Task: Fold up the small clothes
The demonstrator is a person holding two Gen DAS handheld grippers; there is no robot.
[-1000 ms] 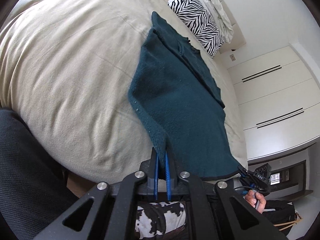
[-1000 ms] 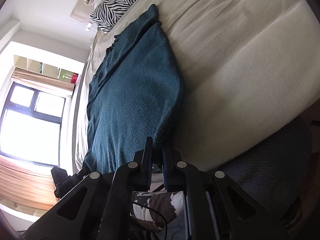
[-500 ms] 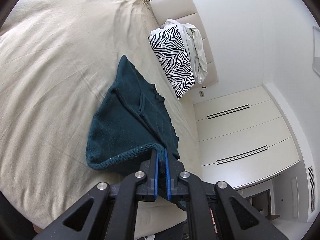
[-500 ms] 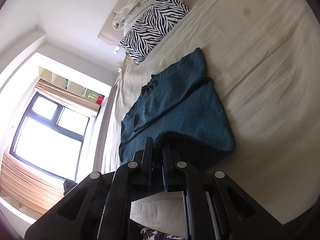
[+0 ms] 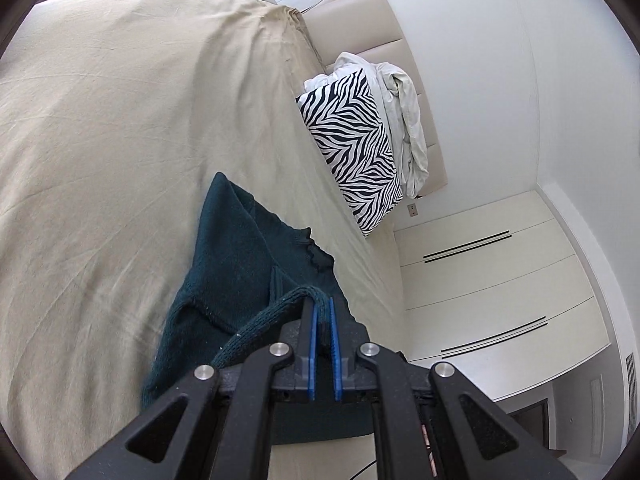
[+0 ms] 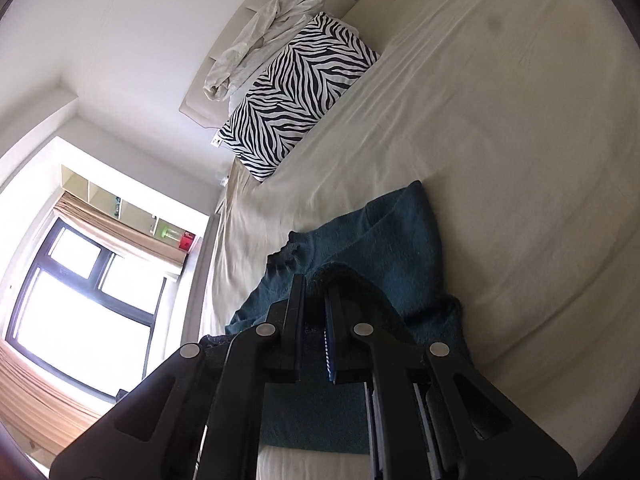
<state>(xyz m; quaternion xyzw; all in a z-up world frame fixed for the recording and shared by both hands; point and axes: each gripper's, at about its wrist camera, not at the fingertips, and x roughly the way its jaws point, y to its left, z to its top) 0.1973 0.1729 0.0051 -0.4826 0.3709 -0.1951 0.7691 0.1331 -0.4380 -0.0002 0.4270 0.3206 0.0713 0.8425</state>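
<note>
Both black grippers point forward and down, the left gripper (image 5: 322, 304) with its blue-lined jaws pinched nearly together on a hem, the right gripper (image 6: 314, 284) likewise closed on fabric.

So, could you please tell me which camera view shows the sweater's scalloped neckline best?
The left wrist view: the teal sweater's neckline lies unobstructed against the beige bedsheet. In the right wrist view, the neckline sits just beyond the right claw and appears darker.
</note>
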